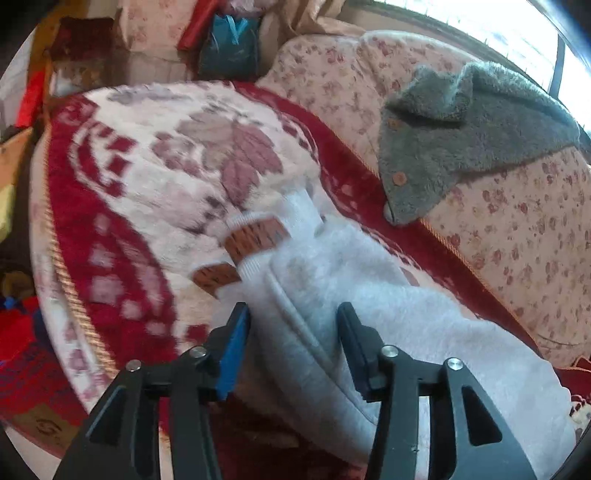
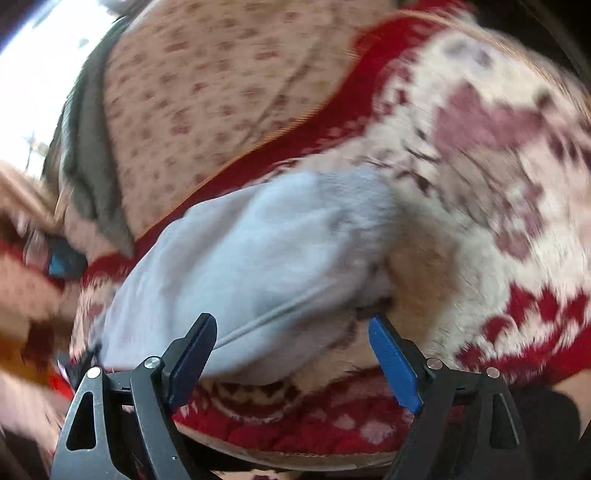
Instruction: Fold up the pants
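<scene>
Two fisheye views are being presented, one from each hand-held gripper, both angled down at a bed covered by a red-and-cream floral blanket point(image 1: 140, 184). Pale grey-white pants point(image 1: 388, 325) are being shown lying on that blanket, bunched lengthwise, with the ribbed cuffs and their brown patches point(image 1: 255, 236) pointing away from the left camera. The left gripper point(image 1: 293, 325) is being held over the pants with its jaws partly spread; a raised seam of the fabric is being straddled by the two fingers, and whether the blue pad point(image 1: 234, 354) is pressing on the cloth cannot be told. The right gripper point(image 2: 291, 332) is being held with its jaws spread wide above the rounded end of the same garment; a seam edge is seen running between the fingers, and nothing is being pinched. This view is being smeared by blur. A grey fleece garment point(image 1: 461, 140) with wooden buttons is being shown draped on a flower-print quilt point(image 1: 517, 229) beside the blanket, well apart from the pants. A bright window point(image 1: 498, 26) is being shown behind it.
</scene>
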Demonstrator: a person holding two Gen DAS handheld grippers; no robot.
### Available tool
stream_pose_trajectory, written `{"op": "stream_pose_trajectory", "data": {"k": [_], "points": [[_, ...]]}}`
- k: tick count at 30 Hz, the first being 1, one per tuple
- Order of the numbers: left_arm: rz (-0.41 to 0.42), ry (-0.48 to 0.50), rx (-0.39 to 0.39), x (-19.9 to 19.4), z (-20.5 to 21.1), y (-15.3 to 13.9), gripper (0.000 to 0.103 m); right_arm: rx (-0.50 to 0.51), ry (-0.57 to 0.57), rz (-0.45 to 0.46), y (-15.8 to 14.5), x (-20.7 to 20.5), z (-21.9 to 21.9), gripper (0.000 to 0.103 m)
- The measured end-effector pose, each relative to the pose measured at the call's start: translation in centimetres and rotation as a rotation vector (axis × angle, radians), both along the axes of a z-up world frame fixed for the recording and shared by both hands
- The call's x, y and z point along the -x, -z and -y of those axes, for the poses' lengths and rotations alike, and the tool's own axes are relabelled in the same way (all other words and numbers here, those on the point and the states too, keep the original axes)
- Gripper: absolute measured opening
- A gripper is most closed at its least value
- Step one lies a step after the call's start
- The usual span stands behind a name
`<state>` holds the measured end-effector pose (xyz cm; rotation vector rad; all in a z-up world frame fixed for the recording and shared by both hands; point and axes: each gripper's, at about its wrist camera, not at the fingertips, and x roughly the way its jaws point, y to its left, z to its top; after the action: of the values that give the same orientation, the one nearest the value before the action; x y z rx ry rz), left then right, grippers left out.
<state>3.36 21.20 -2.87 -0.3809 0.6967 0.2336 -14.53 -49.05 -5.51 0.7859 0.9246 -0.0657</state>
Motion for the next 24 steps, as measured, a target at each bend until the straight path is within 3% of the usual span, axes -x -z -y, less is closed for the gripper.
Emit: {"op": "stream_pose_trajectory", "data": {"k": [3, 8, 12, 13, 15, 17, 19, 24], "points": [[0.032, -0.016, -0.031, 1.5, 0.1, -1.5, 0.054, -0.138, 0.057, -0.012, 2.0, -0.1, 1.2, 0.089], [0.065, 0.039, -0.044, 3.2, 2.1, -3.8, 0.064, -0.359, 0.175, 0.006, 6.1, -1.2, 2.7, 0.095], [0.063, 0.141, -0.060, 2.8, 6.3, -4.7, 0.064, -0.408, 0.165, 0.057, 7.5, -2.8, 2.2, 0.097], [0.065, 0.171, -0.063, 2.7, 7.5, -4.8, 0.064, -0.402, 0.157, 0.095, 7.3, -3.1, 2.2, 0.094], [0.070, 0.250, -0.064, 2.4, 10.8, -5.0, 0.065, -0.417, 0.157, 0.140, 7.6, -3.8, 2.5, 0.061], [0.071, 0.312, -0.048, 2.2, 13.5, -5.0, 0.067, -0.435, 0.163, 0.163, 7.9, -3.9, 2.8, 0.047], [0.060, 0.386, -0.029, 1.8, 16.5, -4.7, 0.067, -0.412, 0.157, 0.190, 6.9, -2.9, 2.7, 0.039], [0.037, 0.562, -0.031, 1.6, 23.8, -3.4, 0.067, -0.174, 0.083, 0.274, 0.9, 0.7, 1.6, 0.031]]}}
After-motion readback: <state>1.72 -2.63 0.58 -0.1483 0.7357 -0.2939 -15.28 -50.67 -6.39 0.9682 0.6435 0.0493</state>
